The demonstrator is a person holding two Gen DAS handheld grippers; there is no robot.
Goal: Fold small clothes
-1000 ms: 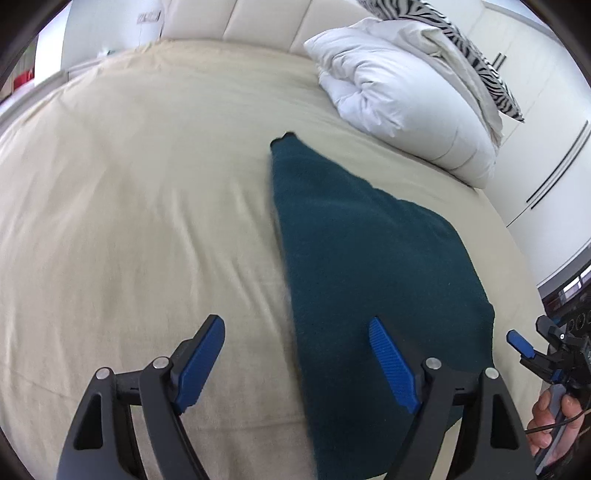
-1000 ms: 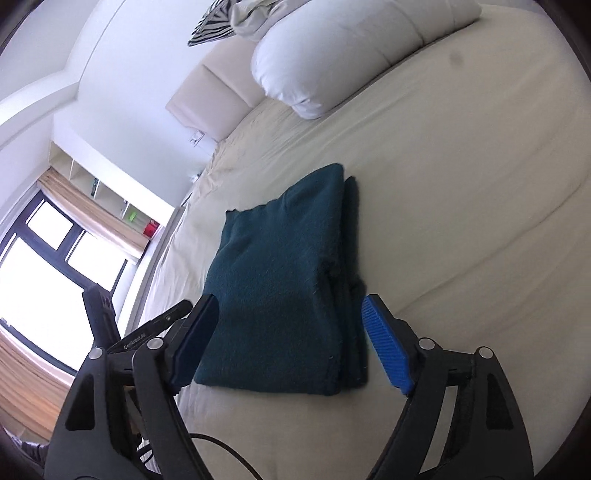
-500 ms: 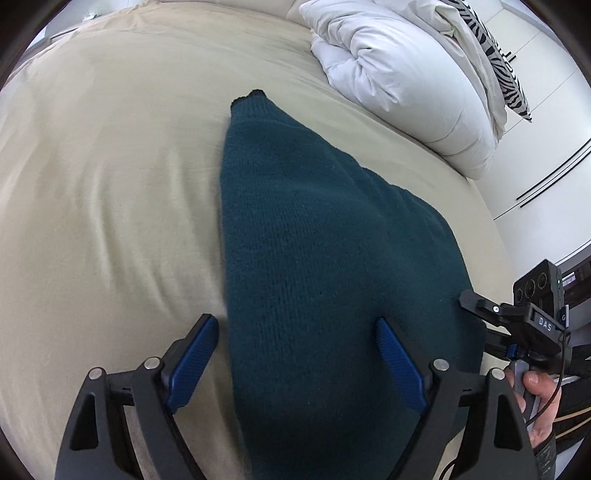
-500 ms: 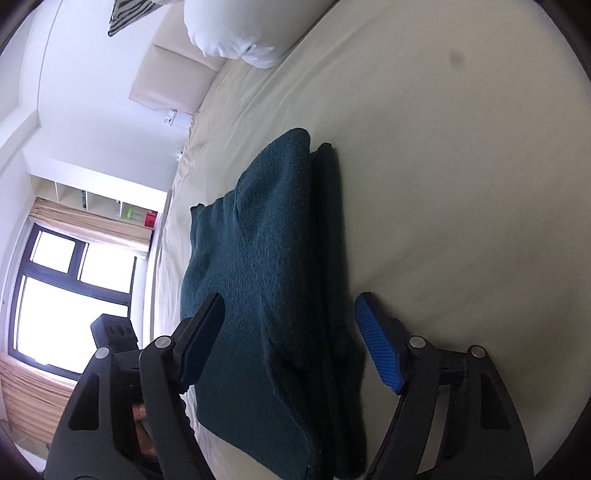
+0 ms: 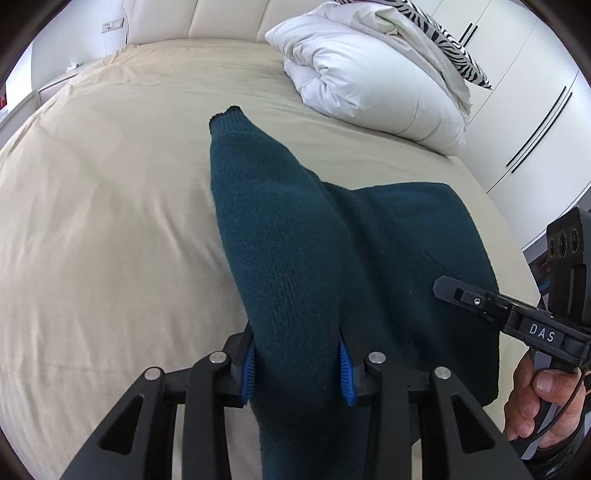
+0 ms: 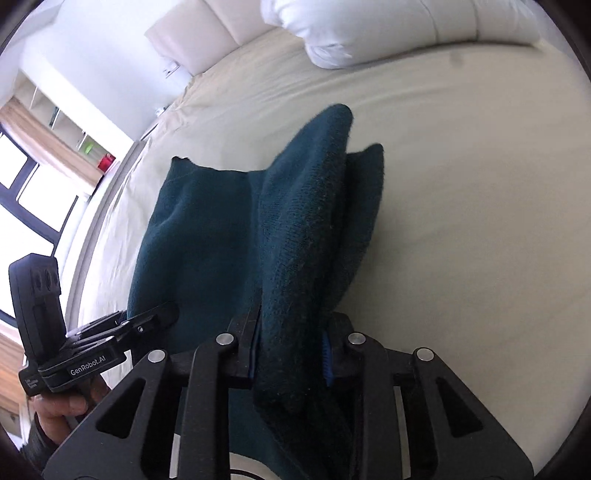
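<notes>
A dark teal knitted garment (image 5: 295, 258) lies folded on the beige bed (image 5: 110, 221). My left gripper (image 5: 297, 363) is shut on the near left edge of the garment, which bunches up between the blue pads. My right gripper (image 6: 290, 354) is shut on the near right edge of the same garment (image 6: 295, 229), gripping several layers. Each gripper shows in the other's view: the right one at the right edge of the left wrist view (image 5: 480, 299), the left one at the lower left of the right wrist view (image 6: 122, 328). The near edge is lifted off the bed.
A white duvet (image 5: 369, 81) with a zebra-print pillow (image 5: 454, 48) lies at the head of the bed. White wardrobe doors (image 5: 535, 122) stand on the right. A window (image 6: 29, 206) and shelves are on the left. The padded headboard (image 5: 192, 18) is at the back.
Both grippers moved down onto the garment's near edge and closed on it. The edge now bunches and rises between the pads where it lay flat before.
</notes>
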